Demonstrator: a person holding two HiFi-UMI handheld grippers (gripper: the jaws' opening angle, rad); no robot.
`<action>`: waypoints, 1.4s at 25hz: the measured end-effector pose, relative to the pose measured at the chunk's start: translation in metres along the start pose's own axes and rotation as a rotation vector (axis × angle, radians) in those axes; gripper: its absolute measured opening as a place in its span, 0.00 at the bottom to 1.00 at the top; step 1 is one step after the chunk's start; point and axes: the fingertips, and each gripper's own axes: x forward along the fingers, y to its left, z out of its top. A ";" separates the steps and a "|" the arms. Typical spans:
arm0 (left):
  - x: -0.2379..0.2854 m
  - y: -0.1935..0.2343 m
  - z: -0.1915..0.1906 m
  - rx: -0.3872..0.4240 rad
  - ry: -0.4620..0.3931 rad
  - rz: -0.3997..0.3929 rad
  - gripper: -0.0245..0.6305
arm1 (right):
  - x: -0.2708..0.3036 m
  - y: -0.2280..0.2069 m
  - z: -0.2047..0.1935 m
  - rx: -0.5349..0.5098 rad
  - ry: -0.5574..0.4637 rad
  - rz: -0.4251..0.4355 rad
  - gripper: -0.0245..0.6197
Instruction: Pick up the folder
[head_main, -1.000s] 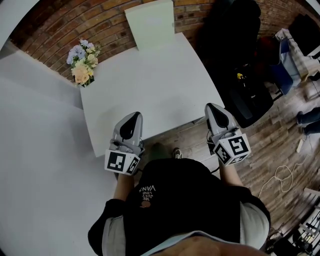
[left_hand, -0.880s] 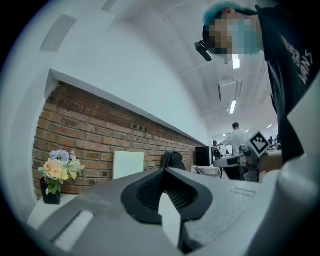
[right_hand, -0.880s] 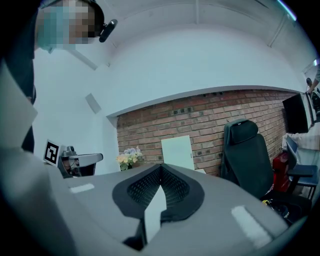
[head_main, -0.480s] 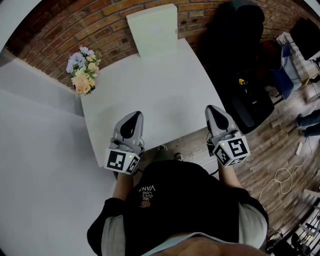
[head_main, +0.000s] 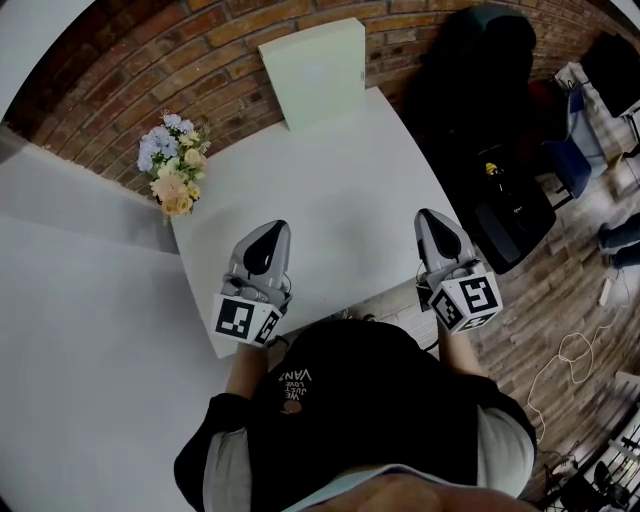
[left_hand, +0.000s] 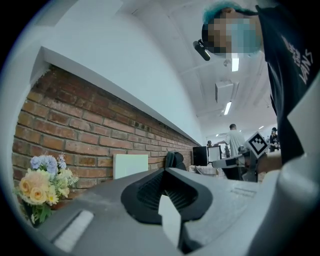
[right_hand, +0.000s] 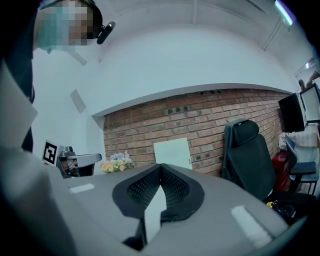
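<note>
Folder (head_main: 313, 70) stands upright against brick wall (head_main: 110, 115) at far edge of table (head_main: 330, 180), well ahead of both tools. Left tool (head_main: 270, 228) and right tool (head_main: 430, 215) fully closed, empty; left looks slightly nearer.

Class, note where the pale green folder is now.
In the head view the folder stands at top centre, against the brick wall at the table's far edge, right of the flowers.

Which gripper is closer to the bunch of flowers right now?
Left. The left gripper sits over the table's near edge, on the side of the flowers; the right gripper is at the opposite near corner, much farther away.
</note>
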 end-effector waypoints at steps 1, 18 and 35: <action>0.001 0.004 0.000 -0.001 0.001 -0.006 0.04 | 0.004 0.000 0.000 -0.002 -0.002 -0.007 0.04; 0.029 0.041 -0.017 -0.036 0.024 0.015 0.04 | 0.053 -0.013 0.001 -0.023 0.028 -0.001 0.04; 0.090 0.053 -0.015 0.007 0.032 0.158 0.04 | 0.122 -0.072 0.020 -0.067 0.051 0.135 0.04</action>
